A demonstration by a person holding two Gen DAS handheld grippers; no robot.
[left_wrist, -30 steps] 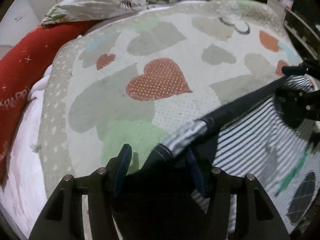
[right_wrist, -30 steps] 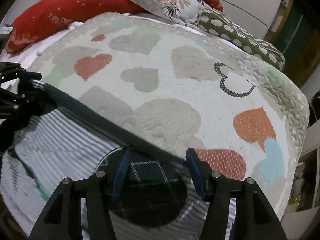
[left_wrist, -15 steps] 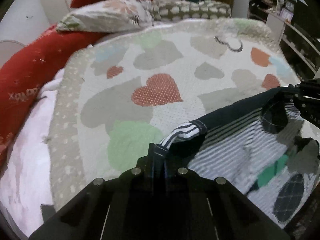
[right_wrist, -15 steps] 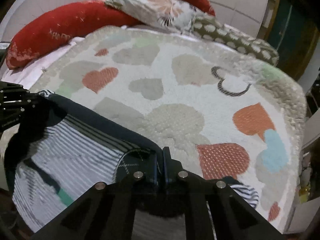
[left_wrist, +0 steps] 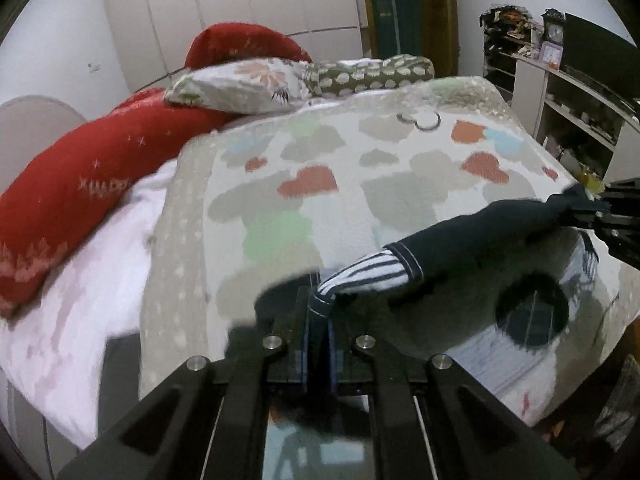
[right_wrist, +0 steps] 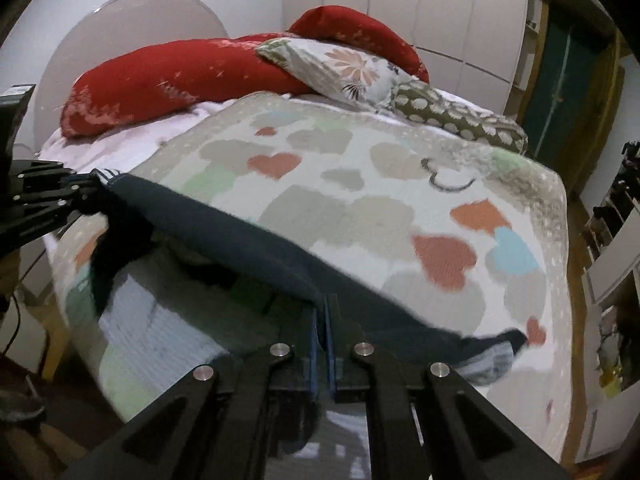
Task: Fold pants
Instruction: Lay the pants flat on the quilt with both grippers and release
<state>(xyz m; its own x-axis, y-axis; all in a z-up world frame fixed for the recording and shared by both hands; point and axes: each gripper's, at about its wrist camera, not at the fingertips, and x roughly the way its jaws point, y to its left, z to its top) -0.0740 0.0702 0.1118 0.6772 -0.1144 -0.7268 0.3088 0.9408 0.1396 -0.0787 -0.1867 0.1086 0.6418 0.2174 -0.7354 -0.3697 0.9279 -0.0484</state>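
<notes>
The striped pants (left_wrist: 460,364) with a dark navy waistband (left_wrist: 472,236) hang stretched between my two grippers, lifted above the near edge of the bed. My left gripper (left_wrist: 318,320) is shut on one end of the waistband, by a striped fold. My right gripper (right_wrist: 322,320) is shut on the other end of the waistband (right_wrist: 240,236). The striped legs (right_wrist: 168,336) hang down in front, blurred. Each gripper shows at the edge of the other's view: the right one (left_wrist: 612,212), the left one (right_wrist: 48,192).
The bed has a heart-patterned quilt (left_wrist: 380,168). A long red pillow (left_wrist: 100,172), a floral pillow (left_wrist: 240,84) and a green spotted bolster (left_wrist: 368,72) lie at the head. Shelves (left_wrist: 580,100) stand to the right of the bed. White wardrobe doors (right_wrist: 400,8) stand behind.
Both grippers closed on the waistband a second ago and have since lifted it off the quilt. The cameras now tilt up and show the room.
</notes>
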